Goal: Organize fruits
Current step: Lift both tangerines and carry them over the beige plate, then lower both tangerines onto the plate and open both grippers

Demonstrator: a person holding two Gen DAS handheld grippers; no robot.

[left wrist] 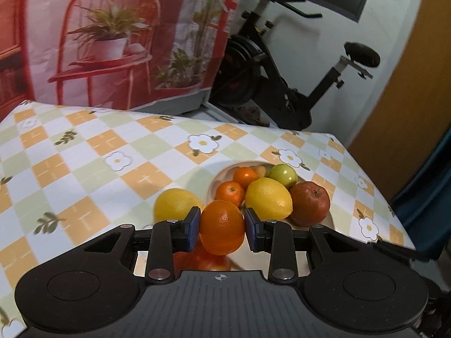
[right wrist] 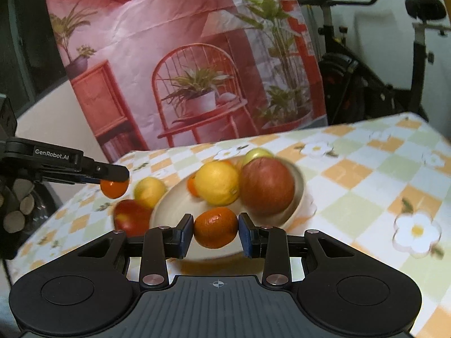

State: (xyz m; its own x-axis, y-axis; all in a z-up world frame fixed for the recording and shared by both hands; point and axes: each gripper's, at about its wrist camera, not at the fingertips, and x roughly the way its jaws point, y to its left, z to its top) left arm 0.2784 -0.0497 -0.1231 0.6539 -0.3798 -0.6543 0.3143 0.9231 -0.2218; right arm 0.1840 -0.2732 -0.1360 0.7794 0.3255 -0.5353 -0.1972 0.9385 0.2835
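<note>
My left gripper (left wrist: 222, 226) is shut on an orange (left wrist: 222, 229), lifted above the table in front of the white bowl (left wrist: 331, 221). In the bowl lie a lemon (left wrist: 267, 198), a red apple (left wrist: 310, 202), a green apple (left wrist: 283, 174) and two small oranges (left wrist: 229, 193). A second lemon (left wrist: 176, 204) sits on the cloth left of the bowl. My right gripper (right wrist: 215, 232) is shut on a small orange (right wrist: 215, 231) above the bowl's near rim (right wrist: 166, 205). In the right wrist view the left gripper (right wrist: 114, 178) holds its orange (right wrist: 114, 188) at the left, and a red apple (right wrist: 131, 217) lies beside the bowl.
The table wears a checked cloth with flowers (left wrist: 118, 160); its right edge (left wrist: 375, 186) drops off near a blue chair (left wrist: 428, 197). Behind the table hang a printed backdrop (left wrist: 118, 36) and an exercise bike (left wrist: 284, 84) stands.
</note>
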